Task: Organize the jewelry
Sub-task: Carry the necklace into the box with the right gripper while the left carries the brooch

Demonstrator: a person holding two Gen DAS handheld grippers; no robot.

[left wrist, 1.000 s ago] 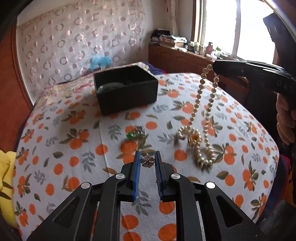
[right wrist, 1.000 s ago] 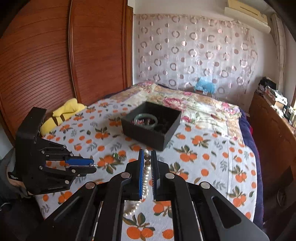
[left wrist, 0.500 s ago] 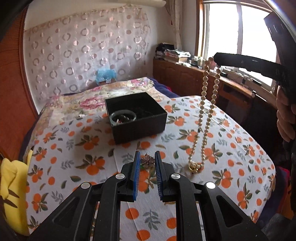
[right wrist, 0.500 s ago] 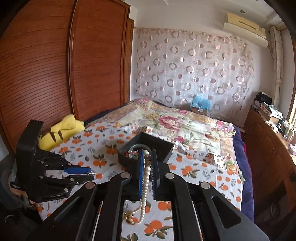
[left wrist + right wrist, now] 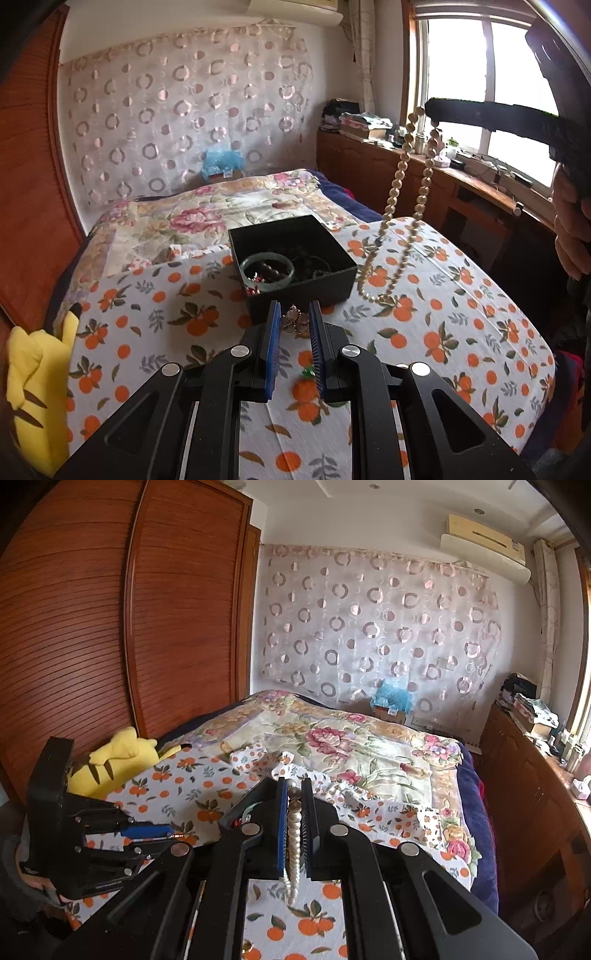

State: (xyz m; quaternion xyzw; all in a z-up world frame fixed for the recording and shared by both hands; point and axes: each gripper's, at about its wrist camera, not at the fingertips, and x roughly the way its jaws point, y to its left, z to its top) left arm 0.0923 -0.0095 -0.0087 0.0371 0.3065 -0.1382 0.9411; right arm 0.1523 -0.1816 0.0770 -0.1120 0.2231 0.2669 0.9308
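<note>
My left gripper (image 5: 294, 318) is shut on a small pink flower brooch (image 5: 295, 322), held above the bed just short of the black jewelry box (image 5: 295, 258). The box holds a green bangle (image 5: 267, 270) and dark beads. My right gripper (image 5: 294, 794) is shut on a pearl necklace (image 5: 293, 834). In the left wrist view the necklace (image 5: 397, 210) hangs from that gripper (image 5: 430, 110), to the right of the box, its lower end near the cloth. A small green piece (image 5: 307, 372) lies on the cloth under my left gripper.
The bed has an orange-print cloth (image 5: 461, 332) over a floral quilt (image 5: 221, 206). A yellow plush toy (image 5: 33, 387) lies at the left edge. A wooden wardrobe (image 5: 110, 627) stands left; a cluttered wooden cabinet (image 5: 480, 192) runs under the window on the right.
Both grippers have risen. The pearl necklace has been lifted off the cloth and now hangs. My left gripper with the brooch has moved closer to the box.
</note>
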